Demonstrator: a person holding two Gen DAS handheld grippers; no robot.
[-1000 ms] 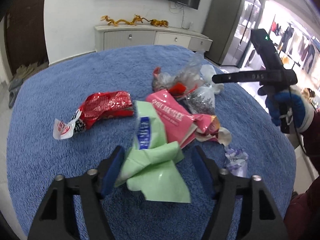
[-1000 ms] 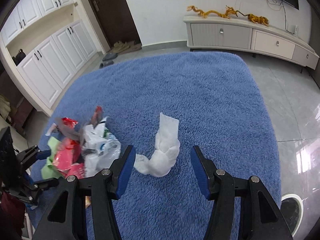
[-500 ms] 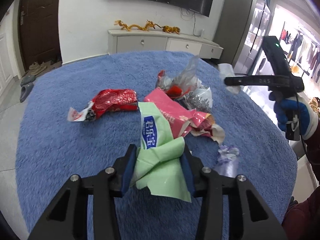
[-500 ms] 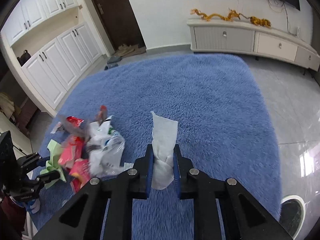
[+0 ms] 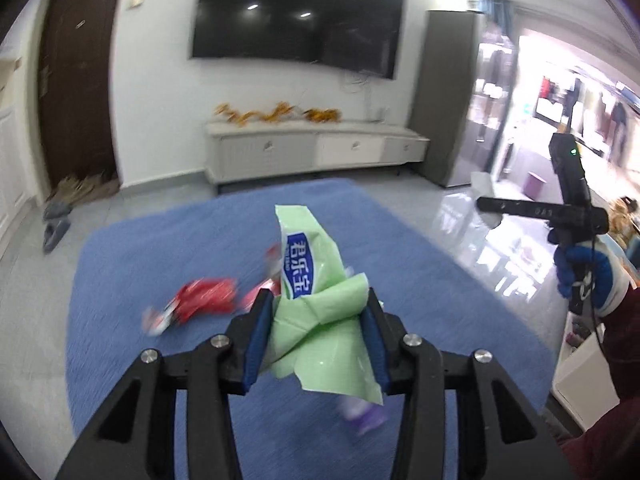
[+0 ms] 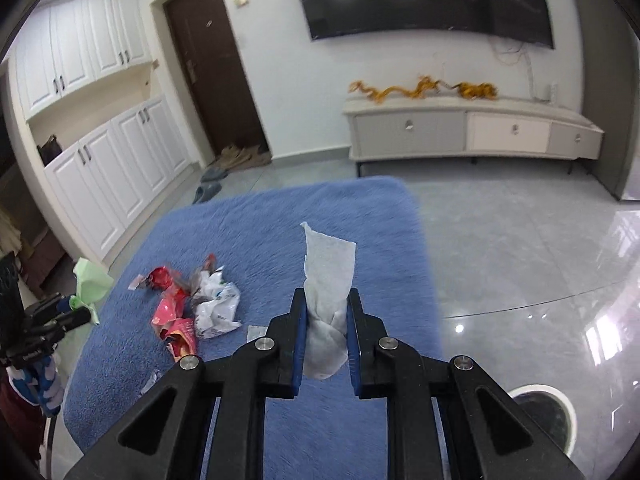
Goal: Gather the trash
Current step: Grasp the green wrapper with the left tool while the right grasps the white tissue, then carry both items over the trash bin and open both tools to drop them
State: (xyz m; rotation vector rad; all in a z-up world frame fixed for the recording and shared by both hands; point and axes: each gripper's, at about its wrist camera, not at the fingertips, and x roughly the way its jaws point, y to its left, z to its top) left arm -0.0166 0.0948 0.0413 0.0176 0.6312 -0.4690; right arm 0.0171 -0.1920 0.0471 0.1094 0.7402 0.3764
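Note:
My left gripper (image 5: 318, 312) is shut on a light green tissue wrapper (image 5: 316, 292) with a blue label and holds it above the blue rug (image 5: 160, 248). My right gripper (image 6: 326, 308) is shut on a crumpled white tissue (image 6: 328, 276), also held above the rug (image 6: 280, 220). On the rug lie a red wrapper (image 5: 200, 296), a pink-red wrapper (image 6: 172, 316), a white plastic bag (image 6: 218, 308) and a small purple scrap (image 5: 362, 416). The right gripper with its tissue shows at the right of the left wrist view (image 5: 486, 204). The left gripper with the green wrapper shows at the left of the right wrist view (image 6: 86, 300).
A round white-rimmed bin (image 6: 544, 412) stands on the grey tiled floor right of the rug. A white TV cabinet (image 6: 472, 132) and a wall TV (image 5: 296, 16) are at the far wall. White cupboards (image 6: 104, 160) and slippers (image 6: 208, 188) are at the left.
Both grippers closed on their items and lifted them: the left raised the green wrapper off the pile, the right raised the white tissue off the rug. Both views tilted up toward the wall.

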